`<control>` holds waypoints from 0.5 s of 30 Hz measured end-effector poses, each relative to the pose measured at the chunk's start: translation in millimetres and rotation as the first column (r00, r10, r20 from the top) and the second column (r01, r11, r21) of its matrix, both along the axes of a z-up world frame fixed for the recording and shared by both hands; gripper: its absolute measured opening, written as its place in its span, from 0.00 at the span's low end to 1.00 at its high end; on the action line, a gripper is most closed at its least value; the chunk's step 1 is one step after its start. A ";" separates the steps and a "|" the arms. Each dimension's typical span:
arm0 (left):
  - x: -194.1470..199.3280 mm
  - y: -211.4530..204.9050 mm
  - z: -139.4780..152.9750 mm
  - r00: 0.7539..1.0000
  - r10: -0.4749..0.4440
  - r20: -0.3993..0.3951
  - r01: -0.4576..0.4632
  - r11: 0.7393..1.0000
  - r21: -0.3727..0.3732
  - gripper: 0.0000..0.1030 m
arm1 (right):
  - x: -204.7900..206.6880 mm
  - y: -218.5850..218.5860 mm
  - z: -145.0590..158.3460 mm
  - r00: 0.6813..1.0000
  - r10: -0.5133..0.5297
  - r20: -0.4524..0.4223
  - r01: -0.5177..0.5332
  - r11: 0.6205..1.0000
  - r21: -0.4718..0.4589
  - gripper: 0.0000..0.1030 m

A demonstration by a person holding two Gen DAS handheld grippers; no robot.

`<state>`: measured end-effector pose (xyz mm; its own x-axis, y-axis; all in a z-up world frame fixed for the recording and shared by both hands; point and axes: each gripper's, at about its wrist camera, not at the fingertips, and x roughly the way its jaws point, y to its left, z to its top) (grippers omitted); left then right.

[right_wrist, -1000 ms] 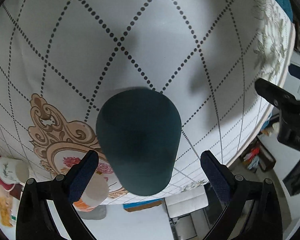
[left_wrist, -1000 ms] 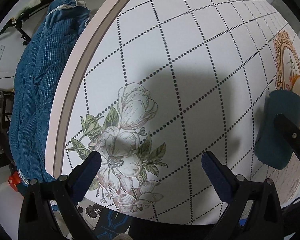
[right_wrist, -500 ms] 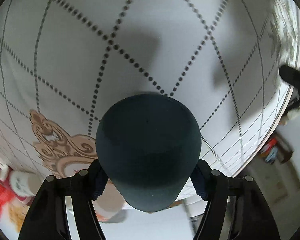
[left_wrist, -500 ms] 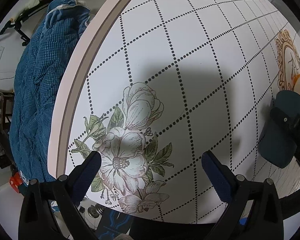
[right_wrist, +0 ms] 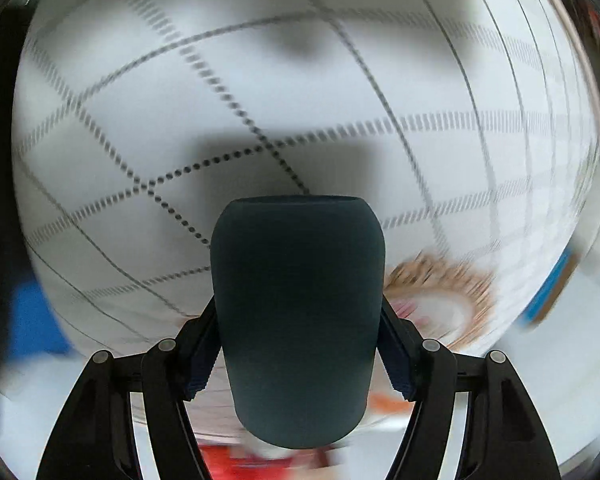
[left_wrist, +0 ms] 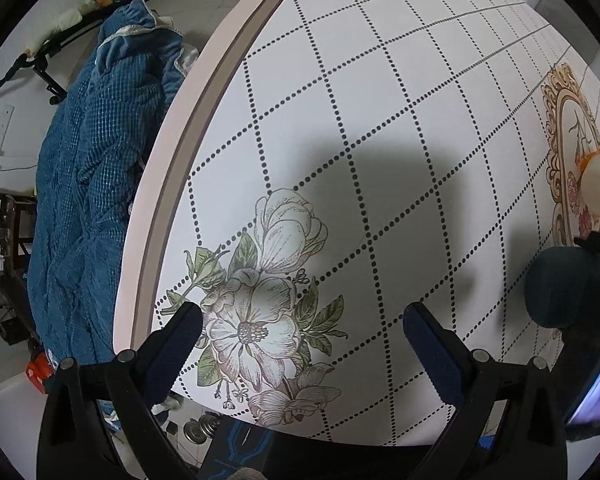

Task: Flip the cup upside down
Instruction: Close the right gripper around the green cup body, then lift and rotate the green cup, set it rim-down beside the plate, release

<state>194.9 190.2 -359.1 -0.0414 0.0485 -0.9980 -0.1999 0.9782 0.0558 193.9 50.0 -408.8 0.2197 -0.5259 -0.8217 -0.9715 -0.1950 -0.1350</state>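
The dark teal cup (right_wrist: pixel 298 312) fills the lower middle of the right wrist view. My right gripper (right_wrist: pixel 298 344) is shut on its sides, and the cup points away along the fingers, above the tablecloth; the background is motion-blurred. In the left wrist view the cup (left_wrist: pixel 568 286) shows at the far right edge, with part of the right gripper over it. My left gripper (left_wrist: pixel 296 332) is open and empty above the flower print (left_wrist: pixel 260 304) near the table's front edge.
The white dotted-grid tablecloth (left_wrist: pixel 380 100) covers the table. A blue quilt (left_wrist: pixel 88 184) lies beyond the table's left edge. An orange and cream cup (left_wrist: pixel 598 176) stands on the gold-framed print at the right. Clutter lies on the floor below.
My right gripper has closed on the cup, lifted it and turned it, so the table view has swung round. The left gripper has barely moved.
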 end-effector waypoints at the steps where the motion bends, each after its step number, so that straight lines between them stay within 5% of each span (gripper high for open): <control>1: 0.0 -1.8 0.7 1.000 -0.004 0.001 0.004 1.000 0.000 1.00 | 7.3 -1.5 0.5 0.997 -0.081 -0.010 0.081 0.997 0.001 0.70; 3: 0.2 -5.9 2.5 1.000 -0.016 0.005 0.016 1.000 0.001 1.00 | 22.2 -9.1 0.7 0.966 -0.255 -0.034 0.255 0.967 -0.004 0.70; 7: -0.1 -16.3 4.3 0.999 -0.043 0.006 0.043 0.999 0.004 1.00 | 50.6 -25.7 0.7 0.852 -0.516 -0.089 0.516 0.856 -0.023 0.70; 13: -0.6 -28.7 5.8 0.997 -0.075 0.006 0.075 0.997 0.008 1.00 | 95.4 -63.6 -5.0 0.555 -0.816 -0.162 0.818 0.571 -0.071 0.70; 15: -0.7 -32.5 6.4 0.997 -0.083 0.006 0.083 0.997 0.010 1.00 | 106.0 -79.1 -6.3 0.497 -0.851 -0.169 0.856 0.513 -0.068 0.70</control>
